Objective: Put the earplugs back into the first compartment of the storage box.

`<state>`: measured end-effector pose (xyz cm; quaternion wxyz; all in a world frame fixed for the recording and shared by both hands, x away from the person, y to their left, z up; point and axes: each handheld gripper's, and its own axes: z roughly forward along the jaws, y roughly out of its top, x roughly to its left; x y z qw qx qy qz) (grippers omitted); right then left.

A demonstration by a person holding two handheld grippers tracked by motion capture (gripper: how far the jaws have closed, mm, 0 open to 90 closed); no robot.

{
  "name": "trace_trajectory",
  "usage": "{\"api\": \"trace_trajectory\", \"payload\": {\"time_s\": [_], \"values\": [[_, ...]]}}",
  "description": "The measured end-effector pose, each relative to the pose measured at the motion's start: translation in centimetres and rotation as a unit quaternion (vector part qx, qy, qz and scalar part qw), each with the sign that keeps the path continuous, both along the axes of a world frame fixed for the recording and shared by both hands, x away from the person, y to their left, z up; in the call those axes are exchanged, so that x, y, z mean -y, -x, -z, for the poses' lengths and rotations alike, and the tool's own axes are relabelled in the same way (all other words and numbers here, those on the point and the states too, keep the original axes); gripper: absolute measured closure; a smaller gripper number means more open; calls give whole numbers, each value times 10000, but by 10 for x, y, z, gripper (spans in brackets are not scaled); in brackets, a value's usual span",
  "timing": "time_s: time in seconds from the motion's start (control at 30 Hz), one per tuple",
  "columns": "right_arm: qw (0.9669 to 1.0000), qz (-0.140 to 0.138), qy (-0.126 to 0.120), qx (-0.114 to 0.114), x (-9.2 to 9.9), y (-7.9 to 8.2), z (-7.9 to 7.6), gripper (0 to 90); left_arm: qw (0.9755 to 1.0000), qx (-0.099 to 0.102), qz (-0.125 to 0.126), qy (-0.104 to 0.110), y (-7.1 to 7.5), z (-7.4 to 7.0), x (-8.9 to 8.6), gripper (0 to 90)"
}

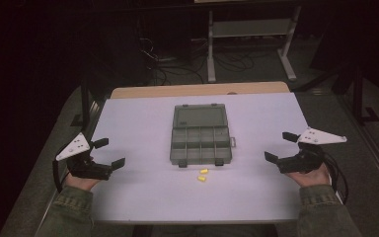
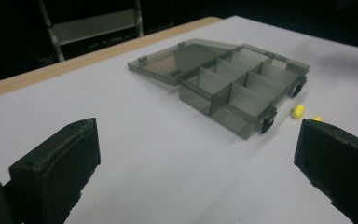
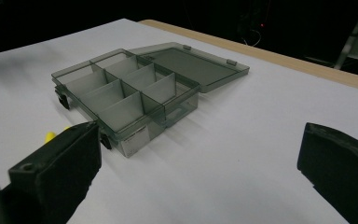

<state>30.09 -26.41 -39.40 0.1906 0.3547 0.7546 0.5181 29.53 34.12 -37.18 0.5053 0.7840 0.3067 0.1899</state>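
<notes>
White table top (image 1: 143,197) fills the middle of a dark room; from above, cables and a metal frame show behind it. Both the left gripper (image 1: 109,152) and the right gripper (image 1: 281,146) stand wide apart, holding nothing. Midway between them lies the open compartment box (image 1: 201,143), with two yellow pieces (image 1: 202,175) just before it; the left gripper view shows these beside the box latch.

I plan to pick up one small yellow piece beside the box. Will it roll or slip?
Each yellow piece looks rounded and smooth, so it may roll if nudged. It is tiny against the jaws, probably light, and could squirt out of the pinch.
</notes>
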Motion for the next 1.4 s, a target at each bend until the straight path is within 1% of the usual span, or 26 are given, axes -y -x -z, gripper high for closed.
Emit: {"api": "trace_trajectory", "payload": {"time_s": [0.03,0.13,0.2,0.23,0.27,0.4,0.43,0.47,0.5,0.53,0.63,0.67,0.7,0.73,0.77,0.9,0.93,0.97,1.0,1.13,1.17,1.2,1.23,1.27,1.3,1.4], "values": [[10000,6,2,-10,0,0,0,0,10000,-8,27,-66,0,-1,2,2],[10000,5,3,-14,0,0,0,0,9999,-24,97,-118,-1,-4,5,2],[10000,5,10,1,0,1,0,0,9995,-152,254,-118,-3,-8,11,2],[10000,5,10,1,0,1,0,0,9995,-152,254,-118,-3,-8,11,2],[10000,1,30,-17,0,1,0,0,9991,-165,374,-129,-3,-11,18,2],[10000,-28,69,-38,-1,1,0,0,9981,-133,559,-212,-4,-15,31,2],[10000,-33,81,-41,-2,1,0,0,9981,-133,559,-212,-4,-15,31,2],[9999,-43,88,-41,-2,1,0,0,9976,-123,622,-283,-5,-17,37,2],[9999,-43,88,-41,-2,1,0,0,9976,-123,622,-283,-5,-17,37,2],[9999,-48,110,-44,-2,1,1,0,9969,-129,691,-342,-7,-19,42,2],[9999,-55,120,-43,-2,1,1,0,9963,-142,753,-378,-8,-19,48,2],[9999,-56,125,-46,-2,1,1,0,9953,-153,831,-476,-9,-21,54,2],[9999,-62,123,-49,-3,1,0,0,9953,-153,831,-476,-9,-21,54,2],[9999,-67,118,-46,-3,1,0,0,9939,-139,905,-620,-9,-23,59,2],[9999,-67,119,-47,-3,2,0,0,9929,-135,960,-693,-10,-24,63,2],[9999,-78,127,-47,-3,2,0,0,9891,-178,1168,-883,-12,-28,77,2],[9999,-83,126,-48,-3,2,0,0,9885,-182,1211,-892,-13,-28,80,2],[9999,-83,126,-48,-3,2,0,0,9885,-182,1211,-892,-13,-28,80,2],[9999,-92,135,-47,-3,2,0,0,9872,-195,1298,-909,-14,-28,87,2],[9998,-110,148,-51,-4,2,1,0,9843,-216,1446,-993,-16,-27,99,2],[9998,-110,148,-51,-4,2,1,0,9843,-216,1446,-993,-16,-27,99,2],[9998,-115,162,-56,-4,2,1,0,9826,-229,1537,-1014,-17,-27,107,2],[9998,-120,163,-57,-4,2,1,0,9826,-229,1537,-1014,-17,-27,107,2],[9998,-120,163,-57,-4,2,1,0,9819,-241,1569,-1034,-17,-27,110,2],[9998,-127,166,-61,-4,2,1,0,9802,-244,1648,-1073,-18,-26,115,2],[9997,-166,174,-45,-5,2,1,0,9780,-276,1739,-1117,-18,-25,124,2]]}}
